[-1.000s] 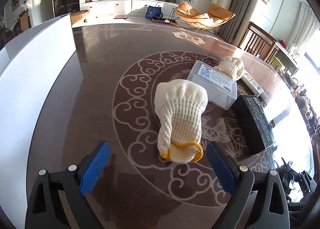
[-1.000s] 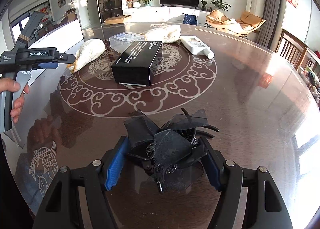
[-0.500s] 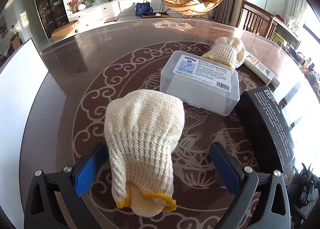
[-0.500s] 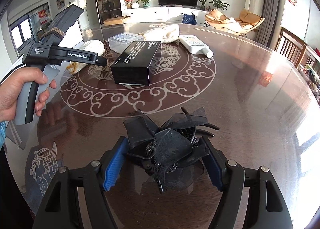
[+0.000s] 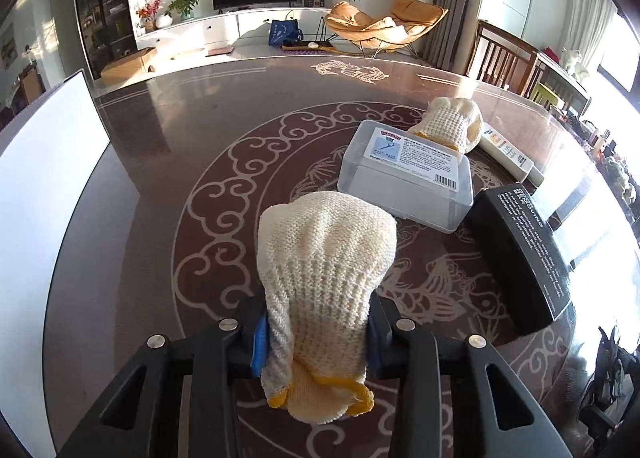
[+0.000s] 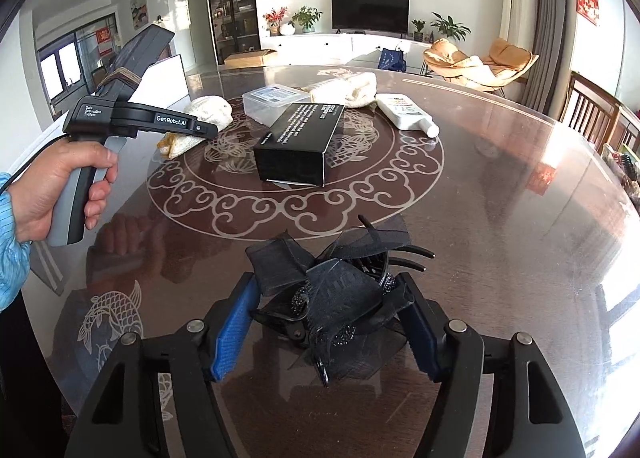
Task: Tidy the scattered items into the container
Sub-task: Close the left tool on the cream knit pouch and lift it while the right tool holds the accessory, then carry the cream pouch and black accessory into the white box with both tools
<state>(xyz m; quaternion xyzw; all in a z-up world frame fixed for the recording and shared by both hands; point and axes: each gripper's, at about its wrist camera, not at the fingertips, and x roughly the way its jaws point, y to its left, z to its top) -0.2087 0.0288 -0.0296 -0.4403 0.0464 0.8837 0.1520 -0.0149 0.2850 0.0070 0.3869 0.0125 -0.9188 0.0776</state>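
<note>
A cream knitted glove (image 5: 328, 258) with a yellow cuff lies on the dark table (image 5: 168, 162). My left gripper (image 5: 316, 322) is closing and its blue pads squeeze the glove near the cuff. The right wrist view shows the same glove (image 6: 210, 110) under that hand-held gripper. A black hair clip with a gauze bow (image 6: 332, 290) lies on the table between the fingers of my right gripper (image 6: 326, 286), whose jaws are closing. The bow brushes the pads, and they do not clamp the clip. A white container (image 5: 40, 198) stands at the left.
Ahead of the held glove stands a clear plastic box (image 5: 404, 174) with a second glove (image 5: 452, 122) behind it. A white tube (image 5: 508, 154) and a black carton (image 5: 520, 254) lie to the right. A person's hand (image 6: 60, 186) holds the left gripper's handle.
The left gripper moved forward over the glove and its wide-open jaws closed on the glove near the cuff. The right gripper stayed around the hair clip.
</note>
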